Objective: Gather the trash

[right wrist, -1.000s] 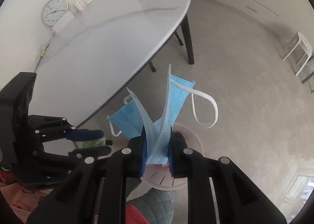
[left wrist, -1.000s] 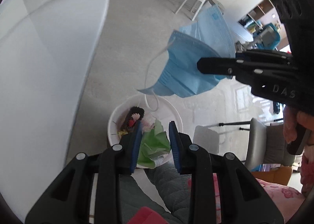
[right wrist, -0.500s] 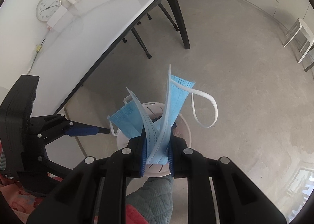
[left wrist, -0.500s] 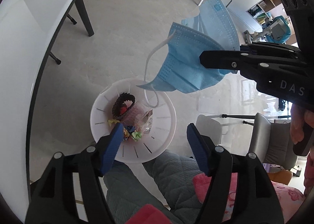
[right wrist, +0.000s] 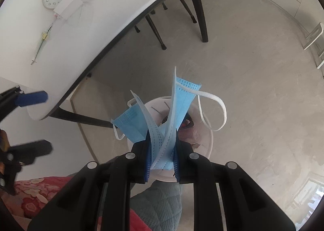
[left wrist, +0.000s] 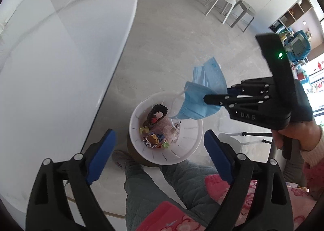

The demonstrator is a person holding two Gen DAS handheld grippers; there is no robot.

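Right gripper (right wrist: 162, 157) clamped on masks (right wrist: 162, 129) just above bin (left wrist: 194, 140); left gripper (left wrist: 160, 146) opening, empty. Risk: ear loop (right wrist: 212, 113) snagging pad, masks dropping outside rim.

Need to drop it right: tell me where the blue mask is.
The blue mask is pinched in the right claw, hanging above the white bin on the floor.

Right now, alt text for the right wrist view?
The right gripper pinches a crumpled blue face mask above a white trash bin on the floor. A white table stands left.
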